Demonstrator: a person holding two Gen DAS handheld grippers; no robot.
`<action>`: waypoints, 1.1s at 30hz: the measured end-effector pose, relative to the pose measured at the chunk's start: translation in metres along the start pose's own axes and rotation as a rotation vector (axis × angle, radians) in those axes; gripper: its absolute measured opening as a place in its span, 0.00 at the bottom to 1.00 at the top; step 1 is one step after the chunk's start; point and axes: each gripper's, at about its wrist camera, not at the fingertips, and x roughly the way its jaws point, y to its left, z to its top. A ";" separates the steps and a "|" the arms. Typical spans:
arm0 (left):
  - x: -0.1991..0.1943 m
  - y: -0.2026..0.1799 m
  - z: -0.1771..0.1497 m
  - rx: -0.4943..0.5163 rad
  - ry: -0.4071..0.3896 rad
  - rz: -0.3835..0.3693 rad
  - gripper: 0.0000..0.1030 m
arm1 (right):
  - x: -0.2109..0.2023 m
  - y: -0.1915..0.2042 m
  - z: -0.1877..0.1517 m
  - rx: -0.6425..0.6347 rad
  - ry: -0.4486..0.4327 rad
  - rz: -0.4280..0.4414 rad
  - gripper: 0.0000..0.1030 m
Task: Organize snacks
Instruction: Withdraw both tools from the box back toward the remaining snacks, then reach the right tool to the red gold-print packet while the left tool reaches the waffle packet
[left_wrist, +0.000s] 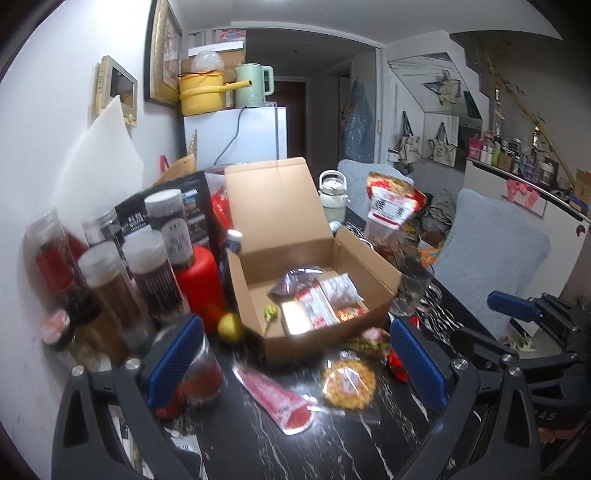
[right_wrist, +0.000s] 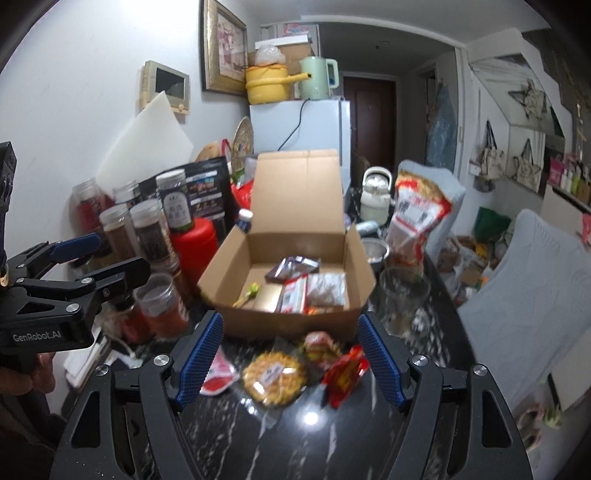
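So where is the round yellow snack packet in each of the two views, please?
Left wrist view: the round yellow snack packet lies low, right of centre, on the black marble table, before the cardboard box.
Right wrist view: it lies low, near centre, between the right gripper's fingers, untouched.
Shared landmark: the open cardboard box, just behind the packet in both.

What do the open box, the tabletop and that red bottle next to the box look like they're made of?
The box looks like plain brown cardboard, matte, with fold creases in its raised lid. The tabletop seems to be polished black stone or a marble-look surface: white veins and a bright light glare. The red bottle appears to be smooth, opaque plastic with a slight sheen, though blur leaves that open.
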 end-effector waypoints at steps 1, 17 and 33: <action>-0.002 -0.002 -0.003 0.001 0.003 -0.005 1.00 | 0.000 0.001 -0.005 0.006 0.007 0.001 0.74; 0.012 -0.021 -0.057 -0.017 0.096 -0.121 1.00 | 0.003 -0.003 -0.068 0.089 0.098 -0.057 0.73; 0.070 -0.043 -0.095 -0.065 0.212 -0.240 1.00 | 0.042 -0.027 -0.128 0.173 0.220 -0.058 0.73</action>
